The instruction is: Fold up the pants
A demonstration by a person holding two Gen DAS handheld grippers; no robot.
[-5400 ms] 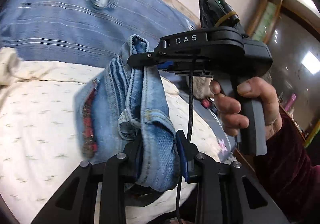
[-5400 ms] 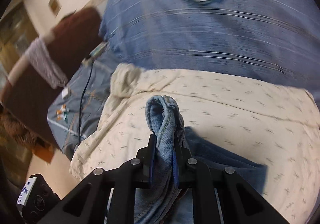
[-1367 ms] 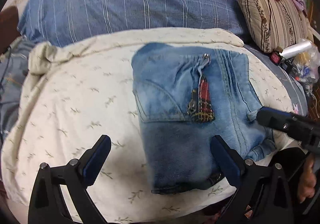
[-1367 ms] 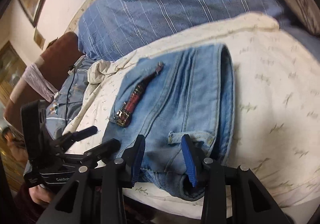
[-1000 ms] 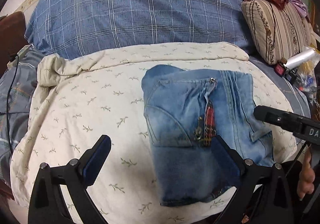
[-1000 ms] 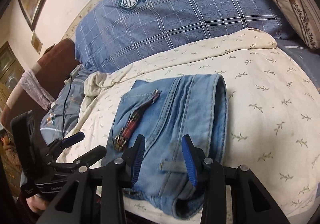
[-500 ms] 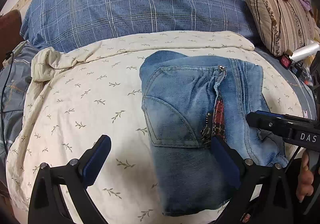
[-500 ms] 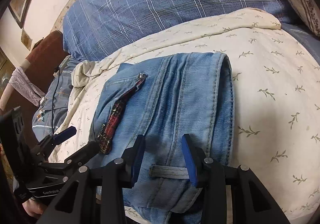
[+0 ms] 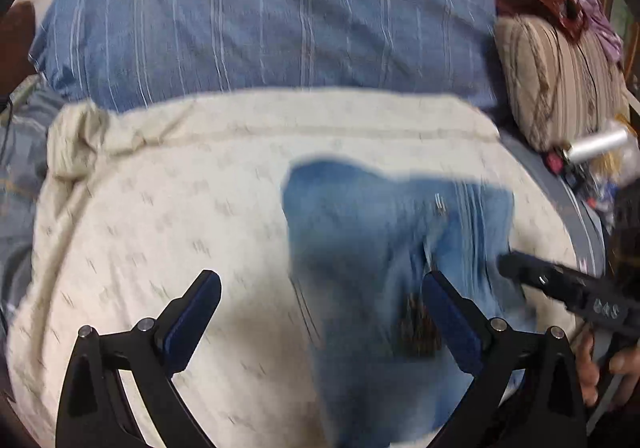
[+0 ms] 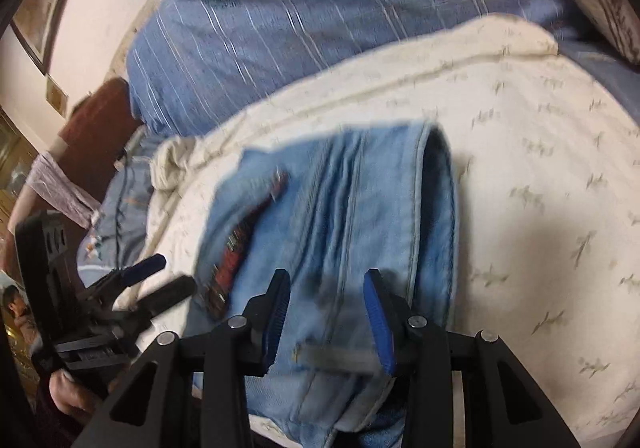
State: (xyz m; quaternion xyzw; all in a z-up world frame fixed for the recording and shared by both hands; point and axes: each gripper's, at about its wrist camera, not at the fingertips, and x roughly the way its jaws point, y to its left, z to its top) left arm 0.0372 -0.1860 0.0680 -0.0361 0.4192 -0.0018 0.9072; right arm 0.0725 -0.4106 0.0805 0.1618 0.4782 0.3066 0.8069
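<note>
Both hand-held grippers, left (image 9: 316,312) and right (image 10: 326,308), are hovering released over the folded pants (image 10: 340,232), risking snagging the fold.

Dim indoor light, heavy motion blur, fisheye bending, dark corners; details perhaps unreadable

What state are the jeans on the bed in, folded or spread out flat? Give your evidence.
Folded. The jeans lie as a compact stacked bundle on the cream sheet, with a doubled-over edge along one side and no legs stretched out.
</note>
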